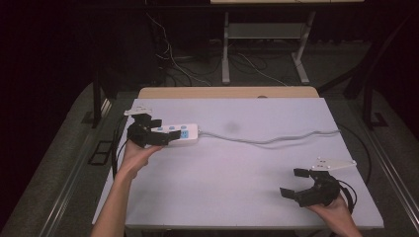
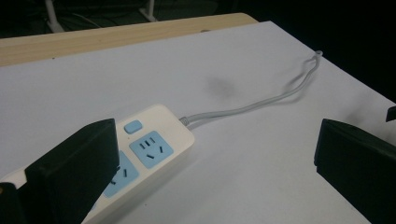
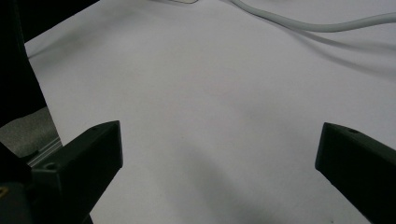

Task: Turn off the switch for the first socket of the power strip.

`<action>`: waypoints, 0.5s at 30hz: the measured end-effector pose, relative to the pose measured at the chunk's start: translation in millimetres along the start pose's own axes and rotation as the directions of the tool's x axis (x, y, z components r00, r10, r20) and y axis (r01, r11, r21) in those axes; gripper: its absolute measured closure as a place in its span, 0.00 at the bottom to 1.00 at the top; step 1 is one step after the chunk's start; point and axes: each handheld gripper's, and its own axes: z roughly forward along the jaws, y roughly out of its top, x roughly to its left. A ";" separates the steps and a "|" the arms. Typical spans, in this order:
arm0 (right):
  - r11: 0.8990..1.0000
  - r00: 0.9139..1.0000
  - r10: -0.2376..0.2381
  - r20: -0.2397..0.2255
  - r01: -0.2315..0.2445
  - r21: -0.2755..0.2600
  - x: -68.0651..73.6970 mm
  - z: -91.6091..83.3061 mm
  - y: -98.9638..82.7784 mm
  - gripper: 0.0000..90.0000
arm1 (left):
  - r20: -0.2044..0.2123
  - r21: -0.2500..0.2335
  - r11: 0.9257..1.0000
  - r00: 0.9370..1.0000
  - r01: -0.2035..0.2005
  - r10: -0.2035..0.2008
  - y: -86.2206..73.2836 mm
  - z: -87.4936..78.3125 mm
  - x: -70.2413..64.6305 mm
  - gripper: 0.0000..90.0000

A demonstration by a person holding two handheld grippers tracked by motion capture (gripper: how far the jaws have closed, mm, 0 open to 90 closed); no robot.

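Nearest the person, at the table's right front corner, the right gripper (image 1: 295, 182) rests low over the bare white tabletop (image 1: 237, 173), held in the right hand (image 1: 336, 207); its jaws stand wide apart with nothing between them, and in the right gripper view only plain table surface lies between the two black jaws. Farther in and on the left side, the left hand (image 1: 136, 154) holds the left gripper (image 1: 165, 131) at the near end of a white power strip (image 1: 180, 133). Its jaws are spread wide too and grip nothing: in the left gripper view one jaw stands over the strip's near end while the other hangs well clear over bare table, and whether that first jaw touches the strip cannot be told. The power strip (image 2: 144, 154) lies flat on the left part of the table, its blue sockets (image 2: 150, 148) and a small blue button (image 2: 132, 126) facing up. From its far end a grey cord (image 1: 276, 139) runs across the table toward the right edge. Beyond the table's far wooden edge (image 1: 227, 92), loose cables (image 1: 173, 64) lie on the dark floor by a pale metal stand (image 1: 267, 44).
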 end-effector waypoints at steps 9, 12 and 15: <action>1.000 1.000 -0.003 0.000 0.003 0.000 0.2 0.4 0.0 0.01 | 0.008 -0.024 0.999 1.000 -0.024 0.024 -22.0 -9.0 -15.0 0.00; 1.000 1.000 -0.002 0.001 0.002 -0.001 0.5 0.1 0.1 0.01 | 0.010 -0.037 0.999 0.999 -0.030 0.030 -28.8 -12.0 -19.8 0.00; 1.000 1.000 -0.002 0.002 0.002 -0.003 0.5 -0.2 0.1 0.01 | 0.013 -0.040 0.998 0.999 -0.040 0.040 -35.6 -13.6 -25.2 0.00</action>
